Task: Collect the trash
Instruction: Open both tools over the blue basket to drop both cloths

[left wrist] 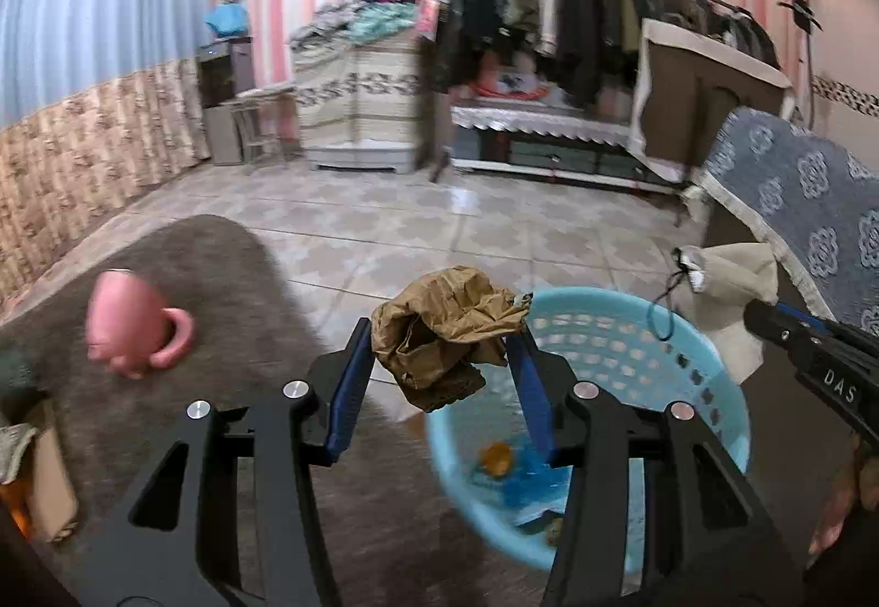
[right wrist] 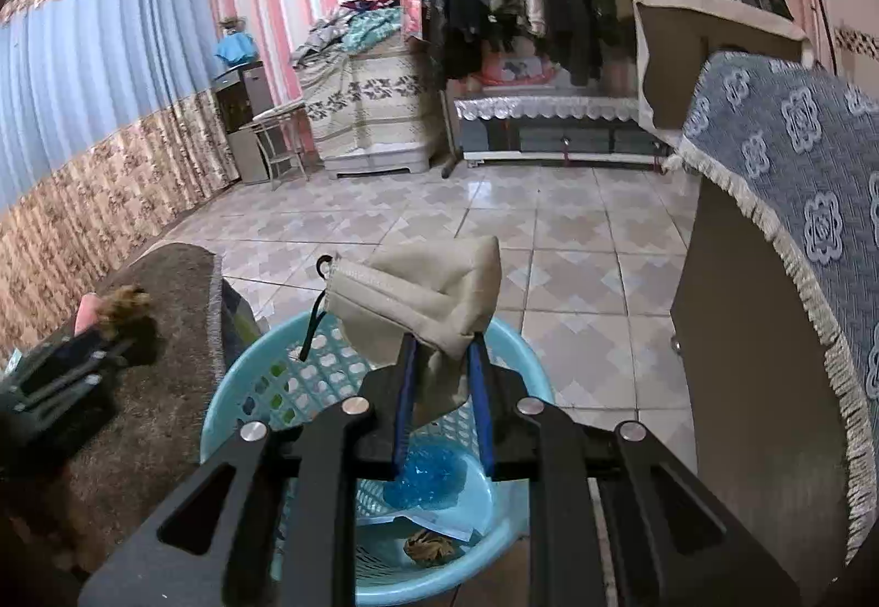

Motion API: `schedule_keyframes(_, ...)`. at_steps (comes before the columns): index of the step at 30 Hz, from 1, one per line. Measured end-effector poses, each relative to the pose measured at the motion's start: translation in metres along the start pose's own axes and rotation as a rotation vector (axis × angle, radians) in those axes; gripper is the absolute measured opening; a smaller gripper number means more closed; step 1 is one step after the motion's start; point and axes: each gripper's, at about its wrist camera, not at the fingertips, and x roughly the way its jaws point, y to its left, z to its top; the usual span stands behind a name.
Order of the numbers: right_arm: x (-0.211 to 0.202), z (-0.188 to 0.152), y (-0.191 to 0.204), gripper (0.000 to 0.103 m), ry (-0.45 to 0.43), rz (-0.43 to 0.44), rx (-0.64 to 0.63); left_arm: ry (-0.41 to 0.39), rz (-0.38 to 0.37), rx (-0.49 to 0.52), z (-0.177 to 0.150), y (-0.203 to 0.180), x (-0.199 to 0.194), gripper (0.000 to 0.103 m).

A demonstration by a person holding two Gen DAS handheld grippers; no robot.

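Over tiled floor (right wrist: 577,244), above the light-blue perforated plastic basket (right wrist: 258,387), left gripper (left wrist: 439,349) clamped crumpled brown paper (left wrist: 445,327); right gripper (right wrist: 442,360) clamped a beige face mask (right wrist: 417,288).

Both cameras ride low above the floor, each looking forward along its own black fingers toward the far striped wall and the clothes rack (left wrist: 593,3) across the upper frame. The left wrist view sits close over the grey rug (left wrist: 220,277), the blue basket (left wrist: 714,387) at lower right. The right wrist view hangs directly over that basket (right wrist: 220,420), which both share.
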Motion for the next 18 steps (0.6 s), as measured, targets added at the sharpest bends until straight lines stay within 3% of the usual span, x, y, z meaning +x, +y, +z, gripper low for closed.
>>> schedule_keyframes(5, 0.004, 0.000, -0.006, 0.019, 0.012, -0.006, 0.016, 0.024, -0.039, 0.042, 0.001, -0.026, 0.024, 0.051)
schedule_keyframes(7, 0.007, 0.000, -0.008, 0.019, 0.016, -0.005, 0.019, 0.026, -0.036, 0.057, 0.003, -0.033, 0.028, 0.064)
schedule_keyframes(8, 0.007, 0.000, -0.008, 0.019, 0.016, -0.002, 0.022, 0.017, -0.021, 0.058, 0.003, -0.035, 0.028, 0.077)
schedule_keyframes(9, 0.008, -0.001, -0.009, 0.019, 0.018, 0.002, 0.025, 0.004, -0.005, 0.055, 0.005, -0.034, 0.026, 0.083)
schedule_keyframes(15, 0.010, -0.004, -0.001, 0.019, 0.019, 0.028, 0.023, -0.036, 0.087, 0.009, 0.012, -0.010, 0.010, 0.096)
schedule_keyframes(18, 0.014, -0.008, 0.006, 0.020, 0.025, 0.041, 0.022, -0.056, 0.134, -0.029, 0.015, 0.013, -0.002, 0.097)
